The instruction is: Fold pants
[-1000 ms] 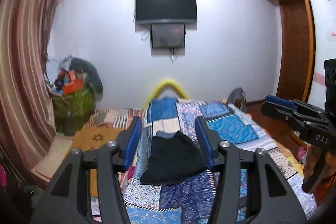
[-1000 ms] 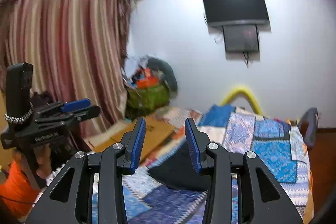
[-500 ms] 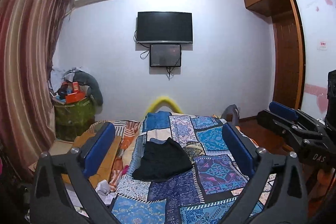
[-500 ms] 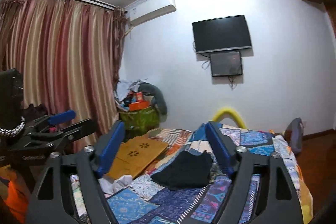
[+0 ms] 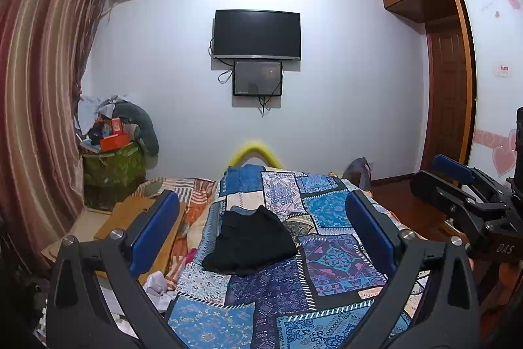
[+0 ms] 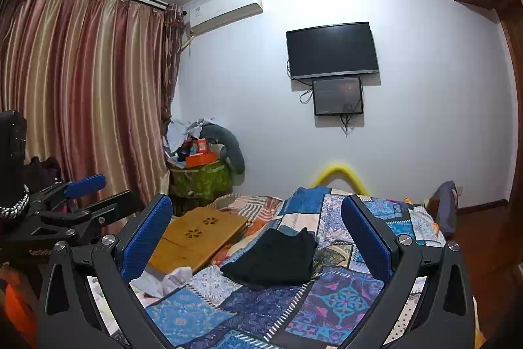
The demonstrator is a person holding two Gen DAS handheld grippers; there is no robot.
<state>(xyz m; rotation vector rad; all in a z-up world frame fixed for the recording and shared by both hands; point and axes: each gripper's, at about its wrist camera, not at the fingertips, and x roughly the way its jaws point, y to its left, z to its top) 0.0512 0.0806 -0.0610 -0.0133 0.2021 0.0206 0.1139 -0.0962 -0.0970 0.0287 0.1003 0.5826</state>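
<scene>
The black pants (image 5: 250, 241) lie folded into a compact bundle on the blue patchwork bedspread (image 5: 330, 264), in the middle of the bed. They also show in the right wrist view (image 6: 274, 257). My left gripper (image 5: 261, 231) is wide open and empty, held well back from and above the pants. My right gripper (image 6: 258, 236) is also wide open and empty, at a similar distance. The right gripper shows at the right edge of the left wrist view (image 5: 457, 185); the left gripper shows at the left edge of the right wrist view (image 6: 78, 195).
A wooden lap desk (image 6: 199, 234) lies on the bed's left side, with crumpled white paper (image 6: 163, 280) near it. A green box piled with clutter (image 5: 111, 159) stands by the striped curtain (image 5: 36, 107). A TV (image 5: 256, 33) hangs on the far wall. A wardrobe (image 5: 447, 80) stands at right.
Both grippers opened from nearly shut to wide open and drew back and up from the bed. The folded pants stayed in place on the bedspread.
</scene>
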